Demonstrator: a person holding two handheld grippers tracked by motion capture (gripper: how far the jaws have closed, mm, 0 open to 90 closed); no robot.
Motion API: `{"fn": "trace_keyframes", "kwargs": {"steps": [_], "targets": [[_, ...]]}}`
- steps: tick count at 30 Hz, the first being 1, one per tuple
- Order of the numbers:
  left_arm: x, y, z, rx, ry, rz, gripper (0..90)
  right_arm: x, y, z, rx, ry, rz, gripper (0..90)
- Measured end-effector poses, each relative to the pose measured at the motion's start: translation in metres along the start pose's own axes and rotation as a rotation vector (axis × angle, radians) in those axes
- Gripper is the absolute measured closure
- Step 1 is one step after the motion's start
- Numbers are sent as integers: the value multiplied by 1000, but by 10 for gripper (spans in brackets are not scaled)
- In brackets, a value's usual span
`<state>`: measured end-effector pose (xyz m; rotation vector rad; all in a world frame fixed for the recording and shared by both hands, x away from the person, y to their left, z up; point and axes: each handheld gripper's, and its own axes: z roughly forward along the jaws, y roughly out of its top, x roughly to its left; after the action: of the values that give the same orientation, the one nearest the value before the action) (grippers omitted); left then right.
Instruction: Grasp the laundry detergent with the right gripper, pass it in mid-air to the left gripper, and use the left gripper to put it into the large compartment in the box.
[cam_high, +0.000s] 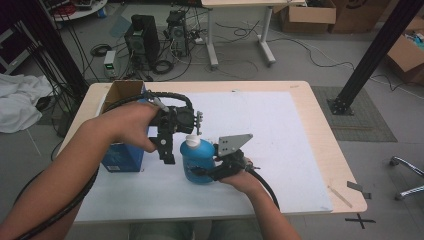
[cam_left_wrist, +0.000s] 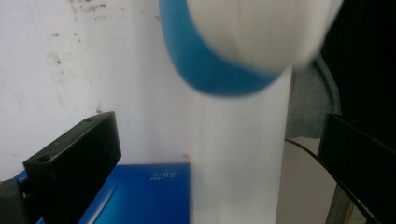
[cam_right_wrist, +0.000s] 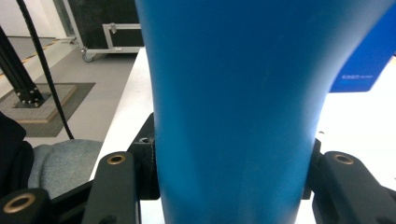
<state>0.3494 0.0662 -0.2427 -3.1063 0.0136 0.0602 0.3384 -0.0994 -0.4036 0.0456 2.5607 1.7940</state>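
A blue bottle (cam_high: 196, 162) with a white cap (cam_high: 192, 141) stands on the white sheet near the middle of the table. My right gripper (cam_high: 210, 170) comes in from the right and is shut on the bottle's body (cam_right_wrist: 233, 102), one jaw on each side. My left gripper (cam_high: 179, 142) hovers just left of and above the cap, jaws wide apart and holding nothing. In the left gripper view the blurred cap (cam_left_wrist: 261, 28) and the bottle's blue shoulder (cam_left_wrist: 205, 74) sit ahead of the open gripper (cam_left_wrist: 215, 177).
A blue box (cam_high: 122, 159) stands left of the bottle under my left forearm, with an open cardboard box (cam_high: 122, 90) behind it. The white sheet (cam_high: 280, 140) covers most of the wooden table (cam_high: 330, 150). Computers and cables lie on the floor beyond.
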Motion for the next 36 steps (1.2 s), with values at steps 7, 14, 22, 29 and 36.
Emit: {"fn": "trace_keyframes", "kwargs": {"steps": [7,14,22,29,36], "targets": [[-3,4,1,-4,-1,3,1,-1,7,14,-12,23,-12,451],[-5,8,3,-8,-2,8,1,-4,11,26,-15,39,-12,452],[-6,10,9,-5,1,10,1,-4,12,32,-27,46,-5,451],[-6,12,11,6,7,12,1,-4,15,35,-41,51,-24,451],[-6,11,15,9,20,4,4,-4,18,36,-45,54,-21,452]]}}
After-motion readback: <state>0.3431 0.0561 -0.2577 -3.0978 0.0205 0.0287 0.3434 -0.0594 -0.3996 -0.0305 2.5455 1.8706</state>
